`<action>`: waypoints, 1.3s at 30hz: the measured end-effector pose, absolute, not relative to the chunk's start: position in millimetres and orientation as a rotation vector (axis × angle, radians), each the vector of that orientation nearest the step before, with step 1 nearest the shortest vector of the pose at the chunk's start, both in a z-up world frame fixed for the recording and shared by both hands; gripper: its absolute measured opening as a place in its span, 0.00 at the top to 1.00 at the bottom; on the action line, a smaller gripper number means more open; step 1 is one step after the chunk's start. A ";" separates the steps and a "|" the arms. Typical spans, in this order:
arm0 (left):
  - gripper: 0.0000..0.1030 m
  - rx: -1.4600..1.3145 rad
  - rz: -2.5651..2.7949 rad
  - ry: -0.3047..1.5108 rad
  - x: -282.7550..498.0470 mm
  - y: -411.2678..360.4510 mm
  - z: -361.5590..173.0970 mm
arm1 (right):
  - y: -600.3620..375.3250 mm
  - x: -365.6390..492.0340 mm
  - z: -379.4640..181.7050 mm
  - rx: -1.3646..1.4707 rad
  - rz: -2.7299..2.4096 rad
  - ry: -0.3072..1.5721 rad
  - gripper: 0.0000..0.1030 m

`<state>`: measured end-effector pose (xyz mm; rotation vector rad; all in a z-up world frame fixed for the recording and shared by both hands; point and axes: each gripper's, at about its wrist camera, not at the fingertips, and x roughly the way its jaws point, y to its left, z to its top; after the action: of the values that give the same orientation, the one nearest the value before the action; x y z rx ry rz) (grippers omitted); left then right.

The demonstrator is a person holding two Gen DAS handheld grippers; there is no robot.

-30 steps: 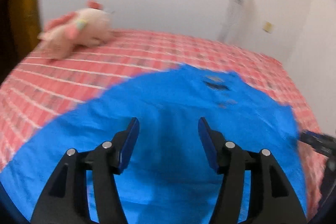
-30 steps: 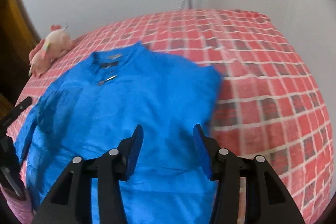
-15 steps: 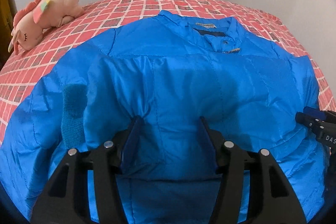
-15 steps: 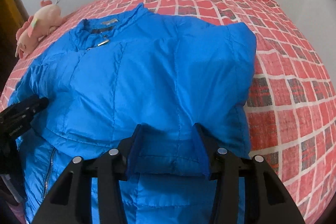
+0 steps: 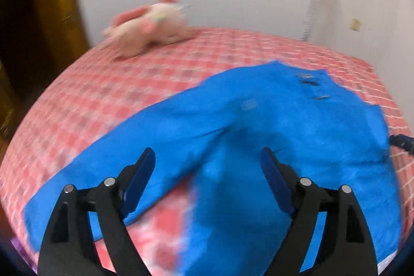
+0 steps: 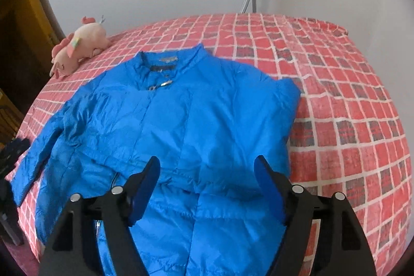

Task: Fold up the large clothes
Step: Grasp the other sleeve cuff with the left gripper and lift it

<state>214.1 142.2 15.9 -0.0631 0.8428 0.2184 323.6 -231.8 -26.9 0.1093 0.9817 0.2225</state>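
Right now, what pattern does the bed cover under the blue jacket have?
The bed cover is a red check with white lines and darker squares, clearest in the right wrist view.

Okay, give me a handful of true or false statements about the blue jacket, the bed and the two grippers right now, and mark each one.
1. The blue puffer jacket lies on a red checked bedspread. True.
2. The pink plush toy sits on top of the jacket. False: it lies on the bedspread beyond it, apart.
3. The right gripper clamps the jacket. False: its jaws are opening with no fabric pinched.
4. The left gripper grips nothing. True: its jaws are opening.
5. The jacket's collar points away from the grippers. True.
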 end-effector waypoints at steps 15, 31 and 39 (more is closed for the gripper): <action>0.13 -0.480 0.778 0.977 30.0 399.2 -32.9 | -218.4 324.6 -48.0 0.092 0.256 1.055 0.27; 0.12 -0.607 0.727 0.965 35.2 420.1 -57.0 | -222.6 326.5 -49.9 0.093 0.250 1.056 0.27; 0.16 -0.588 0.692 0.998 48.9 418.4 -63.1 | -217.7 323.9 -48.3 0.078 0.256 1.052 0.27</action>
<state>48.9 418.4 -63.1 -0.5881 0.9976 0.6924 323.9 -217.7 -48.3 0.0776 1.0517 0.2557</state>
